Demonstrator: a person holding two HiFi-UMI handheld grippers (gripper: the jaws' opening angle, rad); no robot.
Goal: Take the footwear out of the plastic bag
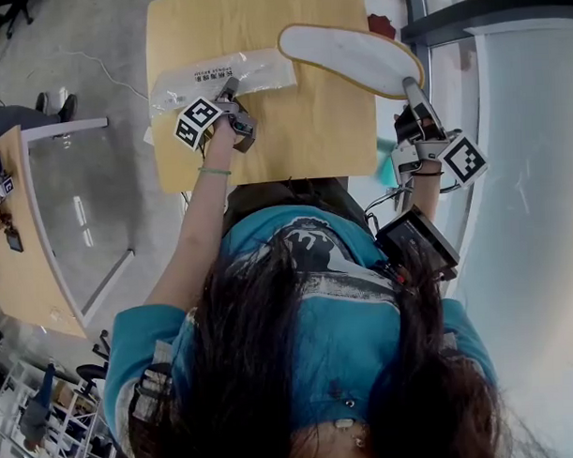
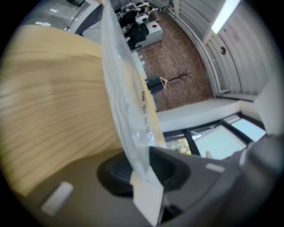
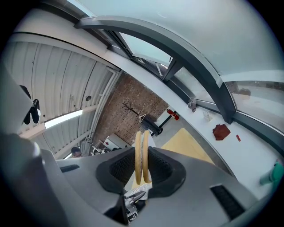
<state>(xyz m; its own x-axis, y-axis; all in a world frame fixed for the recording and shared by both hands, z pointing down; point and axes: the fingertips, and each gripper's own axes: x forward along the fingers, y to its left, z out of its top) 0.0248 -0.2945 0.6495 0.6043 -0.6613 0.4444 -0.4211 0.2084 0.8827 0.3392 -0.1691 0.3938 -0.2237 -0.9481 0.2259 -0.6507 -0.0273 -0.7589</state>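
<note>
A clear plastic bag [image 1: 220,77] with a printed label lies flat on the left part of the wooden table [image 1: 302,129]. My left gripper [image 1: 230,87] is at its near edge. In the left gripper view the bag's end [image 2: 128,111] and a white tab stand between the jaws of that gripper [image 2: 140,170], which are slightly apart and not clamping it. My right gripper [image 1: 411,86] is shut on a pair of flat white slippers with tan rims [image 1: 351,57], held over the table's right corner, outside the bag. Their two tan edges [image 3: 142,155] are pinched in the right gripper [image 3: 142,170].
A white ledge with a small red object [image 1: 381,25] and a dark window frame [image 1: 448,25] border the table on the right. A teal object [image 3: 275,174] sits on that ledge. Another wooden desk [image 1: 15,261] stands far left across the floor.
</note>
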